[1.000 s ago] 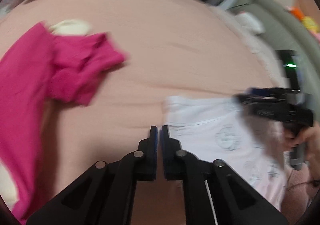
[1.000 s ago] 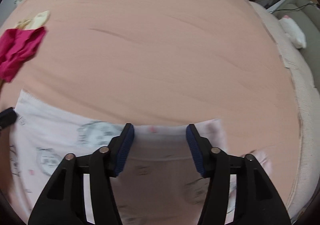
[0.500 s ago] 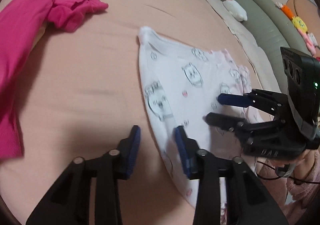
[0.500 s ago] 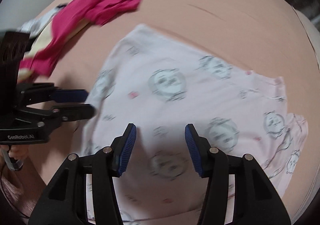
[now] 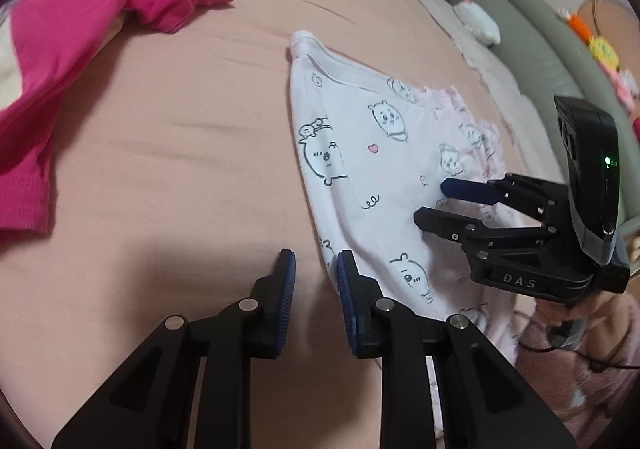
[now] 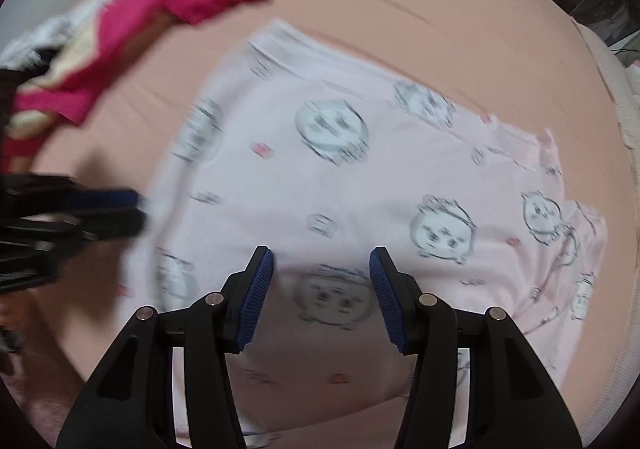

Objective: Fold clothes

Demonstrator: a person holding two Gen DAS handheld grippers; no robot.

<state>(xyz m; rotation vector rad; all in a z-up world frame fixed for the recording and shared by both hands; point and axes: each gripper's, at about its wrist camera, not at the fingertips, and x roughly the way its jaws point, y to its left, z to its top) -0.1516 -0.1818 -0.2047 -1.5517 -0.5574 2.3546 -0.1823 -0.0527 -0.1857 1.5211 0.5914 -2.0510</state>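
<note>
Item: pyjama piece [image 5: 360,153], pale pink with cartoon faces. It lies spread flat on the bed [image 5: 168,153], near me, right of centre in the left view and filling the middle of the right view. I cannot tell whether it is a top or bottoms.

Item: magenta top [image 5: 80,29], unfolded at the far left of the bed, well apart from the pyjama piece. I leave it alone for now.

Item: left gripper [image 5: 314,269]. Its jaws have just been opening and stand narrowly apart. Nothing is clamped; the garment's near left edge lies below the gap, apparently untouched. It tilts steeply downward at that edge.

Item: right gripper [image 6: 322,269]. Its jaws have eased in a little and stand about half apart, with nothing held. It points almost straight down over the fabric's near middle; the left view shows it from the side, fingers level over the cloth.

Step in hand, as I judge it: take hold for the first fold.
- I would set the left gripper on the hem edge, not the sheet beneath.
- I would shift the right gripper to the matching edge, since a pinch mid-panel only bunches cloth.
- I would lift both together and lay the fold evenly.
</note>
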